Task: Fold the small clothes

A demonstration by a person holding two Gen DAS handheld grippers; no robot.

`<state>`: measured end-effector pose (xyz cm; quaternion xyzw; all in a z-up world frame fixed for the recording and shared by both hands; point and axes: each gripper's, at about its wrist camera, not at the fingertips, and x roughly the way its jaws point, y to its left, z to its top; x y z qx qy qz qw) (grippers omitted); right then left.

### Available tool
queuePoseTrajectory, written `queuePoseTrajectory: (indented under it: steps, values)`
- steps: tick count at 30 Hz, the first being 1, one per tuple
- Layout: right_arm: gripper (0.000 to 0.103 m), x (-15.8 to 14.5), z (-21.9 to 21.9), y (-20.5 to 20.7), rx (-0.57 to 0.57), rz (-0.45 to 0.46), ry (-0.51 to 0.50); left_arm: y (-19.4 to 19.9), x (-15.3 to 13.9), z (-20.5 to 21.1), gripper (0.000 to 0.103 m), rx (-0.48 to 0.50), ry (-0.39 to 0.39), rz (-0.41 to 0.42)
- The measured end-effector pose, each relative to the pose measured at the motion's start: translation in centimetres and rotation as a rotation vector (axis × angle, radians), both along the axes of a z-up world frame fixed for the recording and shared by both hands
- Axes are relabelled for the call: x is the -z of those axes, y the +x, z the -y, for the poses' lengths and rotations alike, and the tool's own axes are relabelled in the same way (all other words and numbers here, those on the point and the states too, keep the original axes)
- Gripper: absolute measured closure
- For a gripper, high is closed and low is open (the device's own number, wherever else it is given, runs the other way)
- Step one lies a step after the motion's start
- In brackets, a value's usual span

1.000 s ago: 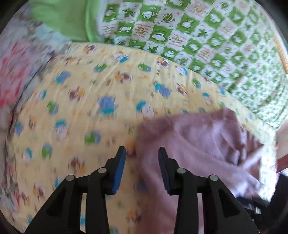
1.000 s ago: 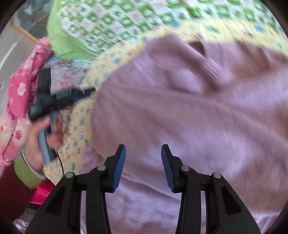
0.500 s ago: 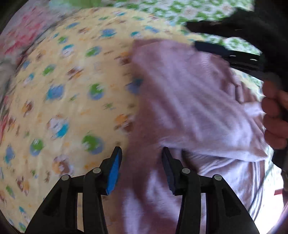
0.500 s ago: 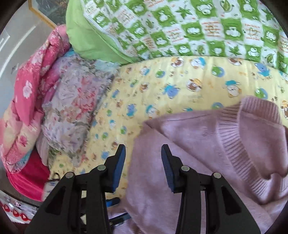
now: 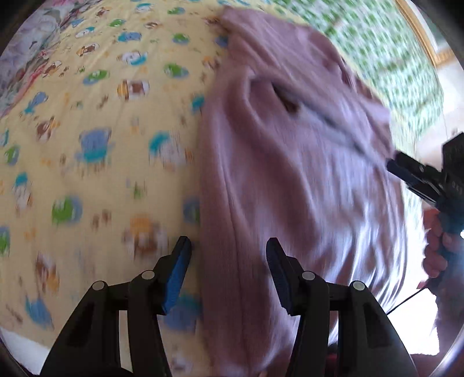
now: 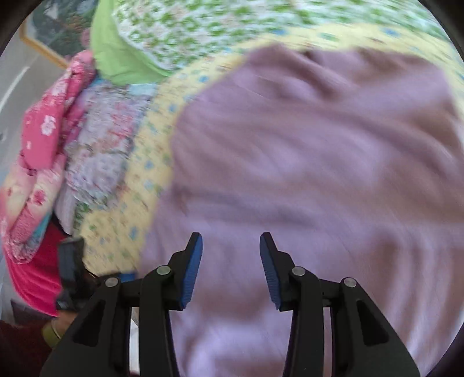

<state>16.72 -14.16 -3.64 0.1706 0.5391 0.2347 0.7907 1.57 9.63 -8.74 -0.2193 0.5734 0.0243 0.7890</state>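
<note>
Knitwear on a bed: a mauve sweater [image 5: 290,174] lies spread on a yellow cartoon-print sheet [image 5: 87,145], with both tongs poised over it and neither holding cloth.

In the left wrist view, the sheet fills the nine o'clock side; the left tongs [image 5: 229,272] stand open at six o'clock, one blue pad just beside the sweater's long side edge, the other over the knit. Whether they touch the fabric cannot be told through the blur. At three o'clock the right tongs appear side-on, gripped by the person's hand [image 5: 438,246].

In the right wrist view, a pink floral quilt [image 6: 43,130] and a pale patchwork pillow [image 6: 98,150] are bunched at nine o'clock, a green checked blanket [image 6: 188,26] runs across twelve o'clock, and the sweater covers the frame from centre to three o'clock. The right tongs [image 6: 230,266] are open at six o'clock above the lower body of the garment.

The fold looks barely begun; the neckline is rumpled near twelve o'clock and the body shows loose ridges. The likely trouble from here: a pinch at the edge that takes only one layer, or catches the sheet beneath, would drag the garment askew. Uneven lifting by the two tongs would skew the crease, and the soft knit may slip from a shallow bite.
</note>
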Motion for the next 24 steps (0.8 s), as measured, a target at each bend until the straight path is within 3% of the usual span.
queuePoseTrajectory:
  steps: [2, 5, 10, 12, 17, 24]
  values:
    - [0.060, 0.1, 2.8, -3.2, 0.071, -0.020, -0.039, -1.1, -0.2, 1.2, 0.046, 0.035, 0.021, -0.011]
    - [0.060, -0.3, 7.6, -8.3, 0.192, -0.029, -0.086, -2.8, 0.0, 2.5, 0.042, 0.064, -0.010, -0.034]
    - [0.060, 0.3, 14.5, -14.6, 0.350, -0.060, -0.149, -4.4, 0.6, 4.2, 0.034, 0.016, -0.052, -0.114]
    - [0.060, 1.1, 16.3, -16.3, 0.365, -0.078, -0.182, -4.4, 0.9, 4.8, 0.033, -0.002, -0.044, -0.150]
    - [0.060, 2.5, 18.6, -19.2, 0.381, -0.110, -0.143, -5.3, 1.7, 4.9, 0.032, -0.049, -0.025, -0.204]
    - [0.051, 4.7, 17.0, -22.2, 0.273, -0.142, -0.104, -7.7, 2.7, 5.9, 0.032, -0.040, -0.035, -0.203]
